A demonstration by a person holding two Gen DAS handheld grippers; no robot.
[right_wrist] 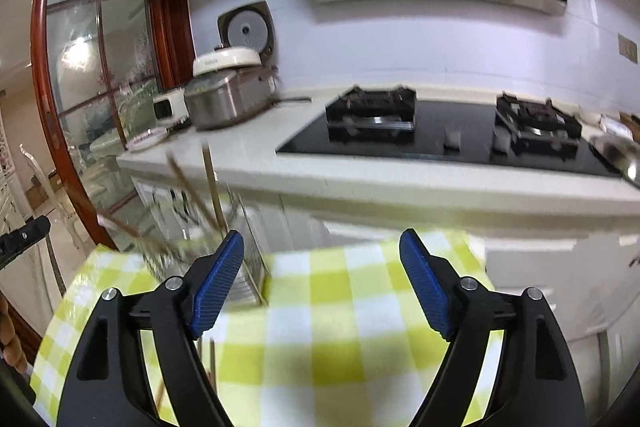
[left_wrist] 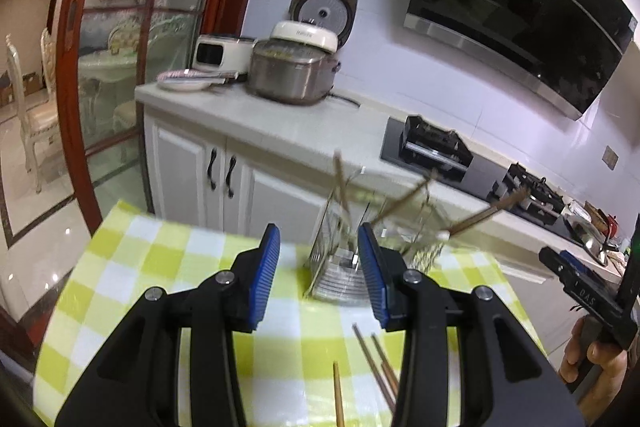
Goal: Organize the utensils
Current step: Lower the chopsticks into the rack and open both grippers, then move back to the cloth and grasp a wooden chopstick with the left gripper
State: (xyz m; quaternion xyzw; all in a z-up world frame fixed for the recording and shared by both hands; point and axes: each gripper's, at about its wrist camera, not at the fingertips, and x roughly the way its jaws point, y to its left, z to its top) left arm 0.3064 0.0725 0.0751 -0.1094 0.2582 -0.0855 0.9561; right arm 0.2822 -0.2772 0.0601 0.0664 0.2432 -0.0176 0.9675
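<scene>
Tools stood empty: left tool (left_wrist: 319, 273) parted, right tool (right_wrist: 322, 281) spread wide. Wire utensil rack (left_wrist: 340, 267) sat on the checked surface (left_wrist: 160, 267), just beyond the left tool, chopsticks leaning inside. Loose chopsticks (left_wrist: 376, 371) lay nearer.

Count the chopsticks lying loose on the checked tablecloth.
3 show in the left wrist view: one lying alone, two side by side beside it. The gripper bodies may hide more.

blurred: wire-mesh metal utensil holder (left_wrist: 340, 259) and its brown sticks | cut off below: loose brown wooden chopsticks (left_wrist: 376, 367) | hidden: holder's right half behind tongs
</scene>
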